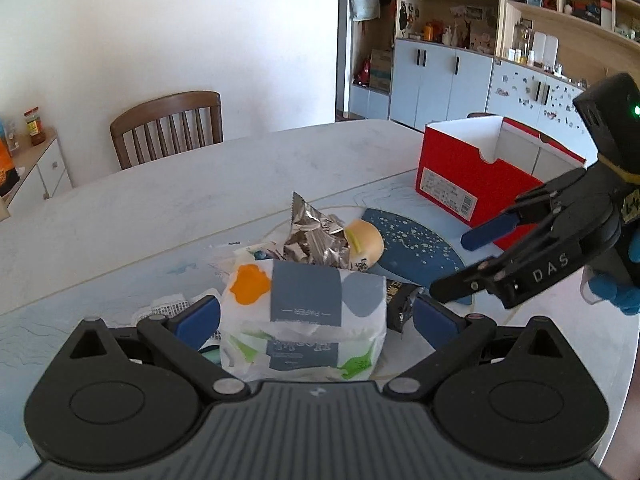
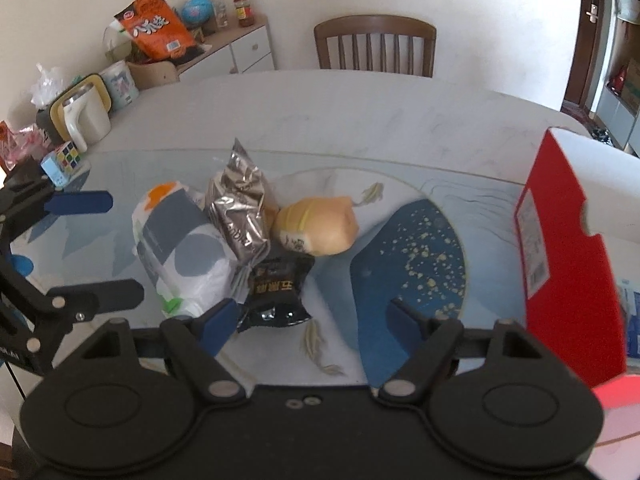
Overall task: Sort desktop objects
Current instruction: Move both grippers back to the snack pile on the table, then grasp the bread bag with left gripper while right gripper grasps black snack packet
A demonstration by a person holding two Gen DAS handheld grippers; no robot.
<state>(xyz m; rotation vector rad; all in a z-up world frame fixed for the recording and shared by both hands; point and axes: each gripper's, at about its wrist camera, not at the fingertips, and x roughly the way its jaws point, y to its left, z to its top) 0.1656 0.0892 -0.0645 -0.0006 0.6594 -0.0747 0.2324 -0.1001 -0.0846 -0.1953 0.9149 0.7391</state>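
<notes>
Left jaws: the left gripper (image 1: 316, 316) stands spread wide, one blue pad on each side of the tissue pack (image 1: 308, 312); whether the pads touch the wrapper cannot be told, and they do not squeeze it.
Right jaws: the right gripper (image 2: 316, 320) is released, nothing clamped; its left blue finger (image 2: 218, 322) sits at the lower edge of the black snack packet (image 2: 276, 292), its other finger over the mat.
Tissue pack: white plastic with grey, orange and green patches, lying on its side at the left end of the pile, near the table's front edge.
Black snack packet: flat on the mat, touching the tissue pack and tucked under the silver packet's lower end.
Silver foil packet (image 2: 240, 212): crumpled, leaning between the tissue pack and the bun.
Bun (image 2: 320, 228): a tan, rounded piece with a yellow band and black print, resting against the silver packet at the far side of the pile.
Mat (image 2: 412, 256): pale with a dark blue, gold-speckled round patch and small fish drawn on it; it lies under all four items.
Red box (image 1: 472, 176): an open shoe box with a white inside and a label on its end, standing on the table to the right of the pile, apart from it.
Table (image 1: 180, 184): white, marbled top.
Chair (image 2: 374, 44): brown wood, slatted back, at the far edge.
Sideboard: off to the left in the right wrist view, a Rubik's cube (image 2: 66, 156), a white mug (image 2: 86, 120) and an orange snack bag (image 2: 156, 28).
Hand: a blue glove (image 1: 616, 296) grips the right gripper's handle.
</notes>
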